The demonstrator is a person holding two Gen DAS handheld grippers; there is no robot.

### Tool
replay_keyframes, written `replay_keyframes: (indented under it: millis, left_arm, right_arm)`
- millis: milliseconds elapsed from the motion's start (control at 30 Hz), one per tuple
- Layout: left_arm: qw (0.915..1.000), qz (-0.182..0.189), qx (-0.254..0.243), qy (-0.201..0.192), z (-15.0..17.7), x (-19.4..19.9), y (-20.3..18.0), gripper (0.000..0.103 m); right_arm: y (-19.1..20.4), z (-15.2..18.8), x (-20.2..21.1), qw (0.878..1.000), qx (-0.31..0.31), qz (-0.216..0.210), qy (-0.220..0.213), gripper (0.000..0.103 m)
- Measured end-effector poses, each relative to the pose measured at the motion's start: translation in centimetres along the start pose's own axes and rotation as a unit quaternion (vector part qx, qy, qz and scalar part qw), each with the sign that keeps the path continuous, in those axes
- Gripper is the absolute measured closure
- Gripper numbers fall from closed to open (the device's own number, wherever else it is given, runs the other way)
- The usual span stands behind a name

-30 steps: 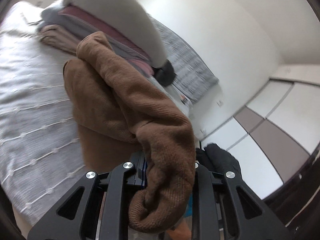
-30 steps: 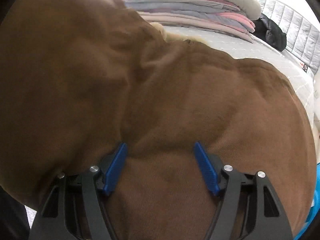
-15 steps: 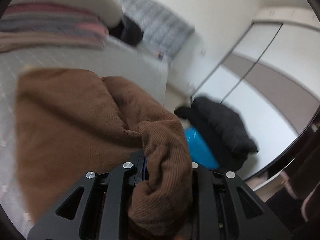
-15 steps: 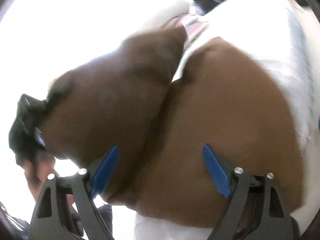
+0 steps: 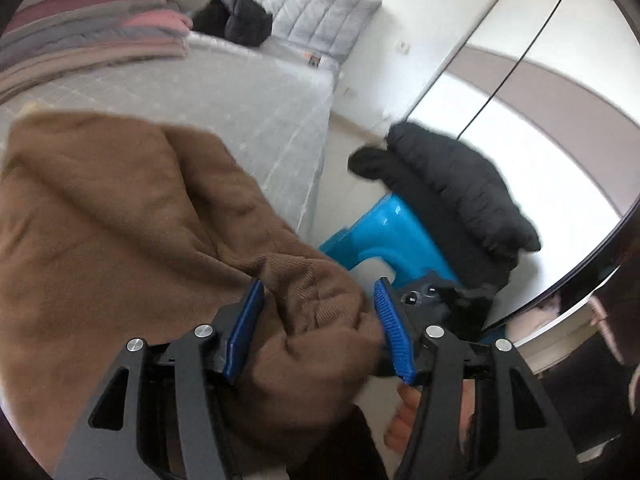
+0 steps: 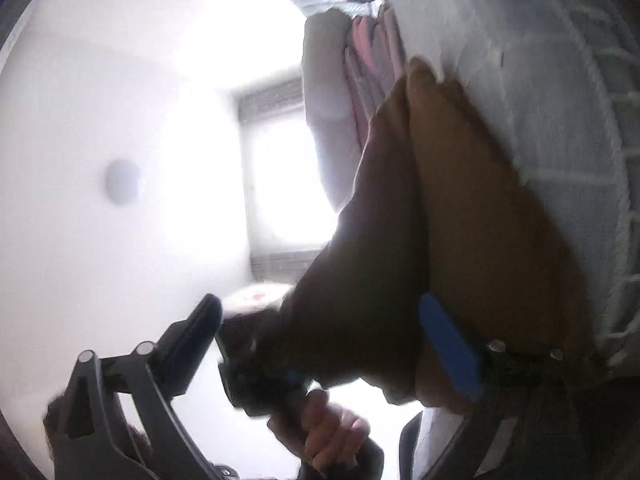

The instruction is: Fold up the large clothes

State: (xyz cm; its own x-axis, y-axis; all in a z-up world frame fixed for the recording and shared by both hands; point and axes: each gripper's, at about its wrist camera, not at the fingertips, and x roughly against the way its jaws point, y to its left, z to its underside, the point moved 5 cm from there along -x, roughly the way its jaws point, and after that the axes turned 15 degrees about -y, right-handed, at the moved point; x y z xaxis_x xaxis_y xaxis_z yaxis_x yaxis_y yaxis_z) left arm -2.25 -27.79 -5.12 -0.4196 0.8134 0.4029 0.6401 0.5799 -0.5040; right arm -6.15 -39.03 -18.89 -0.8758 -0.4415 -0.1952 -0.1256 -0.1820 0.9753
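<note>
Only leftward: blue stool [image 5: 394,236] (beside bed [image 5: 256,100])

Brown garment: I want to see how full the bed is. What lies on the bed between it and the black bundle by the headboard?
In the left wrist view, bare grey bedspread separates the brown garment from the black bundle; the folded stack sits off to the side.

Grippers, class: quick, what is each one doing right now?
Left gripper: open, brown sweater bunched between its fingers.
Right gripper: open, sweater between its fingers.
</note>
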Motion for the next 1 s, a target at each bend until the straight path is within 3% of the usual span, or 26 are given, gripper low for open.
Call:
replay_keyframes:
  millis: [133, 200, 300, 433, 500, 567, 633, 767, 833, 867, 933, 967, 1000]
  left_arm:
    - [0.9985, -0.036, -0.039, -0.015, -2.6, 3.4, -1.0, 0.046]
    - [0.9985, -0.027, -0.048, -0.005, -3.2, 3.4, -1.7, 0.045]
    - [0.9987, -0.019, -0.042, -0.023, -3.9, 5.1, -2.0, 0.045]
    - [0.9970, -0.057, 0.040, -0.035, -3.4, 5.8, 2.7, 0.039]
    - [0.9911, -0.067, 0.105, -0.047, -3.1, 6.3, 6.1, 0.039]
    - [0.9850, -0.078, 0.138, -0.069, -2.6, 7.4, 8.2, 0.039]
    - [0.9805, -0.091, 0.151, -0.088, -2.2, 8.7, 10.1, 0.039]
    - [0.9777, -0.098, 0.167, -0.081, -1.3, 9.0, 12.1, 0.037]
    - [0.9773, -0.094, 0.174, -0.076, -0.8, 8.9, 12.8, 0.037]
    - [0.9770, -0.093, 0.177, -0.075, -0.8, 8.9, 13.1, 0.037]
    - [0.9761, -0.089, 0.184, -0.073, -0.5, 8.9, 13.7, 0.037]
    - [0.9756, -0.088, 0.188, -0.071, -0.4, 8.8, 14.0, 0.037]
    - [0.9751, -0.089, 0.190, -0.071, -0.3, 8.8, 14.4, 0.037]
  right_arm:
    - [2.5, -0.9, -2.5, 0.997, 0.034, 0.025, 0.057, 0.007]
    - [3.2, -1.4, -4.1, 0.994, 0.049, 0.054, 0.087, 0.007]
    - [4.3, -1.2, -6.3, 0.983, 0.065, 0.096, 0.143, 0.007]
    - [4.6, -1.6, -9.7, 0.965, 0.072, 0.151, 0.203, 0.007]
    - [4.5, -1.2, -12.0, 0.951, 0.072, 0.173, 0.245, 0.007]
    - [4.5, -0.3, -14.0, 0.934, 0.089, 0.199, 0.282, 0.007]
    - [4.2, 0.9, -15.8, 0.908, 0.112, 0.237, 0.326, 0.007]
    - [2.9, 3.3, -17.8, 0.833, 0.169, 0.335, 0.406, 0.006]
    - [1.6, 4.0, -17.1, 0.786, 0.203, 0.396, 0.429, 0.006]
    - [1.1, 3.8, -16.8, 0.778, 0.209, 0.410, 0.428, 0.006]
    - [0.9, 3.6, -16.4, 0.782, 0.219, 0.405, 0.420, 0.007]
    - [1.2, 3.3, -16.0, 0.795, 0.231, 0.392, 0.400, 0.010]
    - [1.6, 3.3, -15.6, 0.804, 0.237, 0.389, 0.383, 0.028]
